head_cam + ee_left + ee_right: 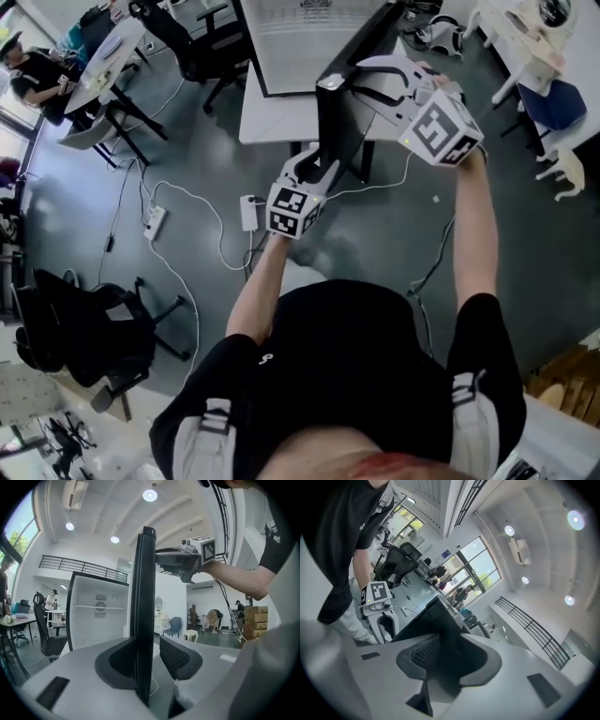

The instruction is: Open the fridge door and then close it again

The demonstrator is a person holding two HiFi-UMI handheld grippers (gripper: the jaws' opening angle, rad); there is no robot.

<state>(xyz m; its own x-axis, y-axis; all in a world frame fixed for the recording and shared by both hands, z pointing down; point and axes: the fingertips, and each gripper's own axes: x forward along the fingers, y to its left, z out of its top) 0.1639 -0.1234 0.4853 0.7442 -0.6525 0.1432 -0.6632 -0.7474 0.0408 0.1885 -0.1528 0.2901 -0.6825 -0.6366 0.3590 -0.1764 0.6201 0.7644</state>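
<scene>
The fridge (pixel 298 42) stands on the far side of the floor (pixel 187 159), in front of the person, its white inside and one shelf in view. The fridge door (pixel 339 122) is swung out toward the person, so that it shows as a narrow black edge at the right of the opening. Both hands are on that edge. The left hand-held gripper (pixel 320 167) is the lower and nearer one. In the left gripper view the door's edge runs upright between its jaws, against the left pad, while a gap shows between the door and the ribbed right pad (pixel 177 657), so the grasp is released around the door and not clenched on it. The right hand-held gripper (pixel 364 82) is higher and farther, at the door's top corner, with its marker cube (pixel 442 127) turned up toward the head camera. In the right gripper view the dark door edge lies in the gap between its jaws, and the ribbed pad (pixel 423 652) on the left stands clear of it, so this one too is released, jaws apart with the door between them. On the floor to the left of the fridge white cables (pixel 192 202) trail to a power strip (pixel 155 222), and a black office chair (pixel 89 337) stands near left. At the far left a person (pixel 33 75) sits by a table (pixel 112 52).
</scene>
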